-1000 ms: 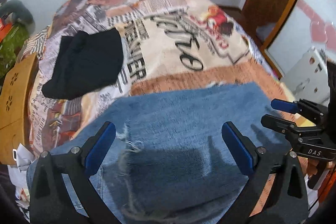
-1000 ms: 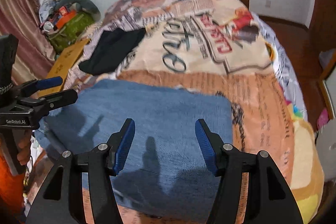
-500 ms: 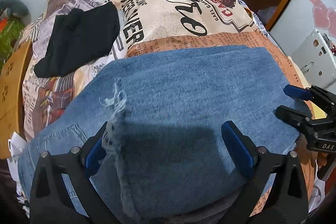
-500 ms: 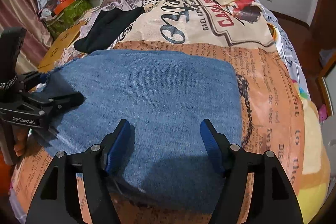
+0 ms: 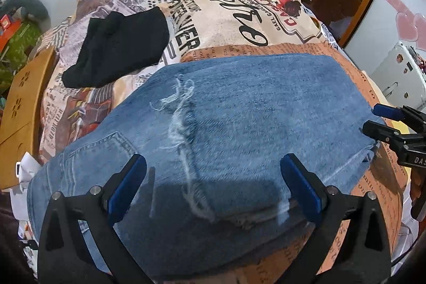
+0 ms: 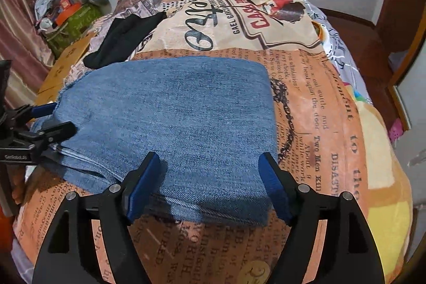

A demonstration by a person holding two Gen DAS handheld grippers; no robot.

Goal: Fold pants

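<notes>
While jeans [image 6: 170,119] lie folded on bed [image 6: 332,124], we hold left hand-held gripper [image 5: 213,182] apart, right hand-held gripper [image 6: 210,177] just widened, jaws apart, nothing clamped.

Left gripper [image 5: 213,185]: two matte black angular arms, each ending in a blue rubber-like pad, with round silver screw heads at the joints. Right gripper [image 6: 209,185]: the same black frame, blue pads and silver screws. White lettering marks each gripper's black body: "DAS" on the right, "GenRobot.AI" on the left.
</notes>
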